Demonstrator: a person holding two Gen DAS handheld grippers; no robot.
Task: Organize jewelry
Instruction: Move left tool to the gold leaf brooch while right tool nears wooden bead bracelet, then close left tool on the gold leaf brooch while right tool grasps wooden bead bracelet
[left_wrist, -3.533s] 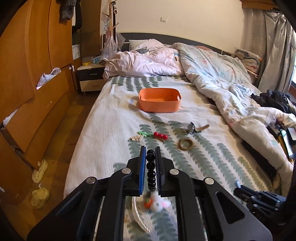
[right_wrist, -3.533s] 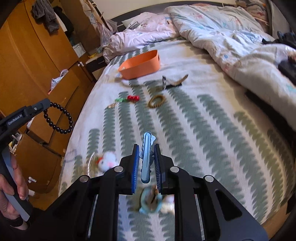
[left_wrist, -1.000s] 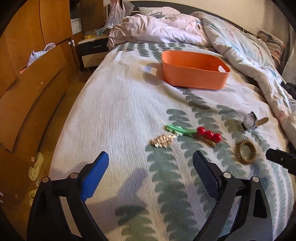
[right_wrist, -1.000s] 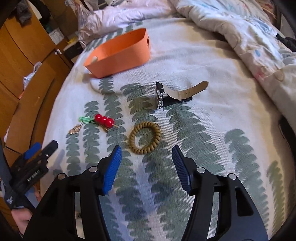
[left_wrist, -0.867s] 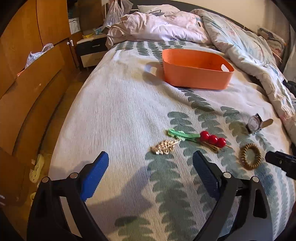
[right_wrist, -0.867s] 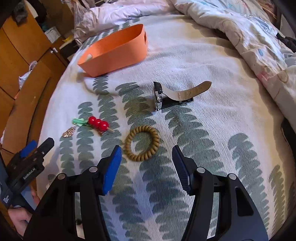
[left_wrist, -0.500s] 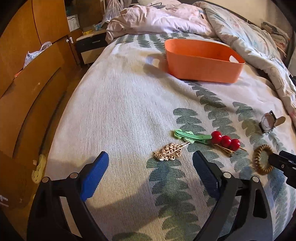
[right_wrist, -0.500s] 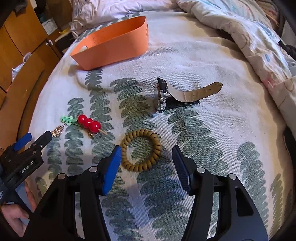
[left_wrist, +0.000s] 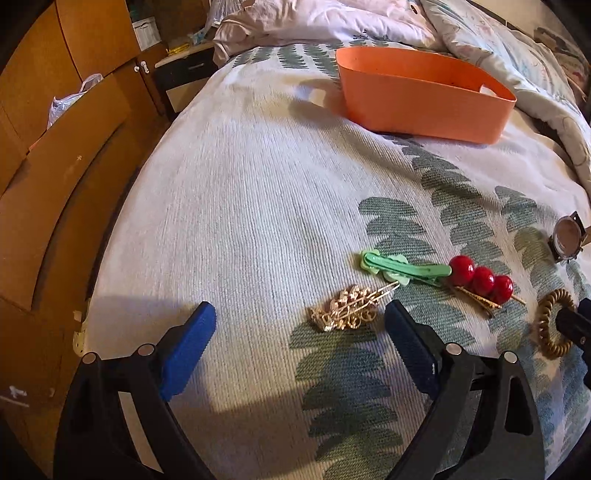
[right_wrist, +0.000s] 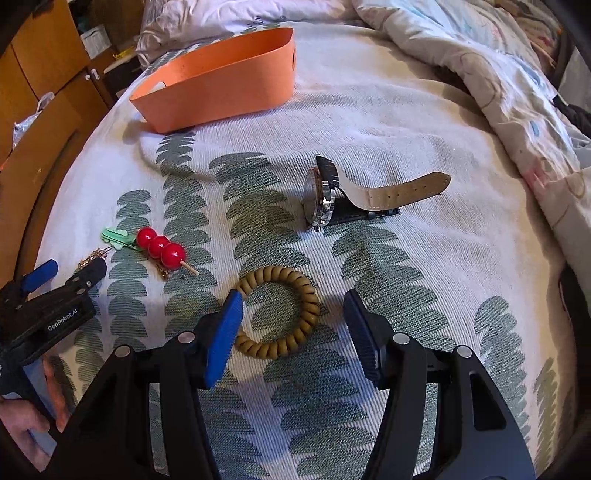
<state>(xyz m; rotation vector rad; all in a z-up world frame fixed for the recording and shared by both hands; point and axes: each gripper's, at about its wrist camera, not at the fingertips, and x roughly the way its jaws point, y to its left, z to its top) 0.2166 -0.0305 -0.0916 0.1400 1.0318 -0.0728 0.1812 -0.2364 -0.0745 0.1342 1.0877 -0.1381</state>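
Hovering over jewelry on the bedspread, both grippers gape empty
Right gripper (right_wrist: 291, 306) straddles the coil bracelet (right_wrist: 280, 314); left gripper (left_wrist: 299, 317) frames the gold hairpin (left_wrist: 347, 308); watch (right_wrist: 332, 195) beyond, orange basket (left_wrist: 424, 99) farthest

Our left gripper (left_wrist: 297, 325) is matte black plastic: two arms that widen toward the camera, each with triangular cut-outs through it. Each arm ends in a bright blue ribbed pad (left_wrist: 188, 347), and round silver screw heads sit at the joints just behind the pads. Our right gripper (right_wrist: 291, 321) has the same build, with the same black arms, blue ridged pads and silver screws. Seen from the right wrist view, the left gripper carries white lettering reading "GenRobot.AI" on its black side. Our hand (right_wrist: 26, 432) closes around a pale blue-grey handle below that body.
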